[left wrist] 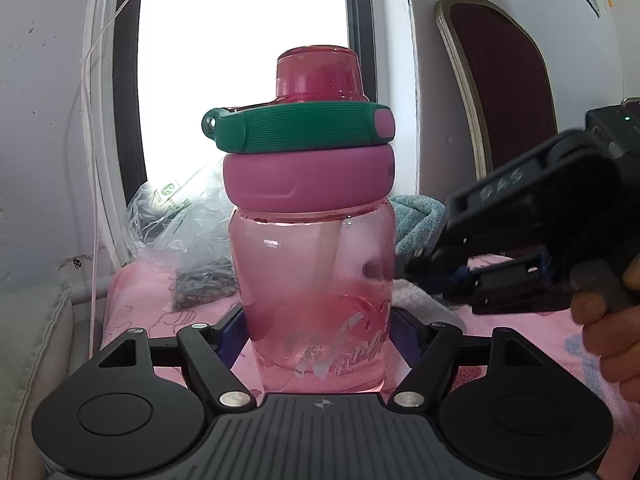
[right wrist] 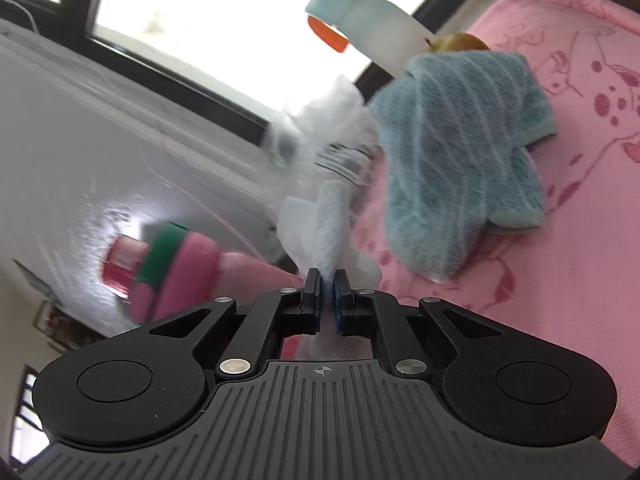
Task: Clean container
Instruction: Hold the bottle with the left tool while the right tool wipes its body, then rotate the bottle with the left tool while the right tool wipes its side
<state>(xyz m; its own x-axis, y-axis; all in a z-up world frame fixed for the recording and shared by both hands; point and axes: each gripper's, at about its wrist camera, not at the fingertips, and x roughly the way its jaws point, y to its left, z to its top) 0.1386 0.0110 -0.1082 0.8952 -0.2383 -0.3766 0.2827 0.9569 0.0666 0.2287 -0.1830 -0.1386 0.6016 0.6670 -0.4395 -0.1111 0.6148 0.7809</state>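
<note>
A clear pink bottle (left wrist: 316, 280) with a pink lid, a green carry strap (left wrist: 300, 128) and a magenta cap stands upright on the pink cloth. My left gripper (left wrist: 320, 320) is shut on its lower body, one finger on each side. My right gripper (left wrist: 416, 268) reaches in from the right, its tips close to the bottle's right wall. In the right wrist view the right gripper (right wrist: 328, 280) is shut on a crumpled white tissue (right wrist: 316, 232), and the bottle (right wrist: 172, 272) appears blurred at the left.
A pink patterned cloth (right wrist: 560, 280) covers the surface. A blue towel (right wrist: 460, 152) lies on it, with a white bottle with an orange cap (right wrist: 360, 12) behind. A plastic bag (left wrist: 180, 232) sits by the window. A chair back (left wrist: 500, 92) stands at the right.
</note>
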